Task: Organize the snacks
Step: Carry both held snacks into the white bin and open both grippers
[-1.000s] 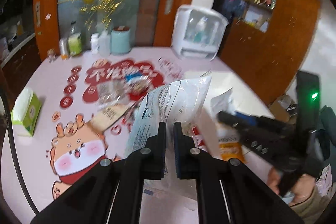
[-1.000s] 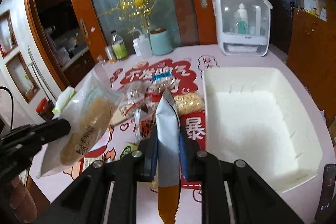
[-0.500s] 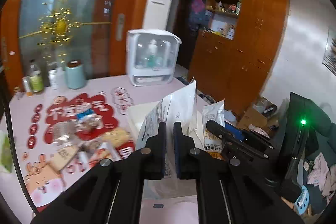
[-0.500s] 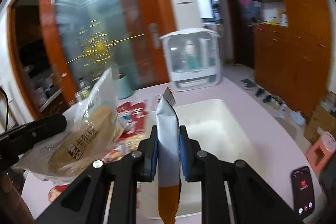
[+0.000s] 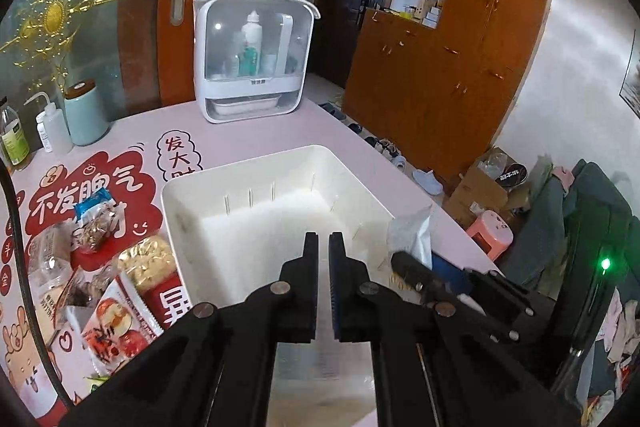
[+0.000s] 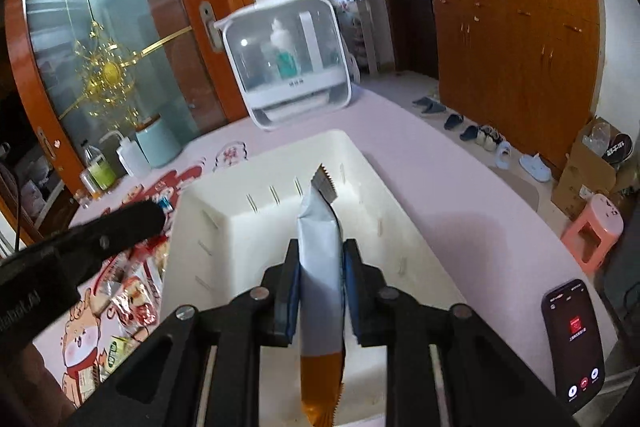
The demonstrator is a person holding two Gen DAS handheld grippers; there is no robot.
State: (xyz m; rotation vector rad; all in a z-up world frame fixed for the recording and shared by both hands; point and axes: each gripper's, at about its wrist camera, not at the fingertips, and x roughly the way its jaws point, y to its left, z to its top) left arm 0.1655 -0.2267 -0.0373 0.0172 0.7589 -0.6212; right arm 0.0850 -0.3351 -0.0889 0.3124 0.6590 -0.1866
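A white bin (image 5: 192, 195) stands on the pink table, seen in both views (image 6: 224, 203). My left gripper (image 5: 323, 247) hovers over the bin with its jaws nearly together; a clear packet shows below the fingers, and whether they still pinch it is unclear. My right gripper (image 6: 320, 255) is shut on a white and orange snack packet (image 6: 320, 227), held upright over the bin's near side. The same packet shows in the left wrist view (image 5: 412, 235). Several loose snack packets (image 5: 116, 291) lie left of the bin.
A white cosmetics box (image 5: 252, 55) stands behind the bin. A teal canister (image 5: 84, 111) and bottles (image 5: 12, 139) stand at the back left. A phone (image 6: 572, 339) lies at the table's right edge. A pink stool (image 5: 490, 233), shoes and cardboard boxes are on the floor beyond.
Both grippers moved right from the snack pile to over the bin. The clear bread packet has dropped from between my left fingertips to below them. The right still holds its packet.
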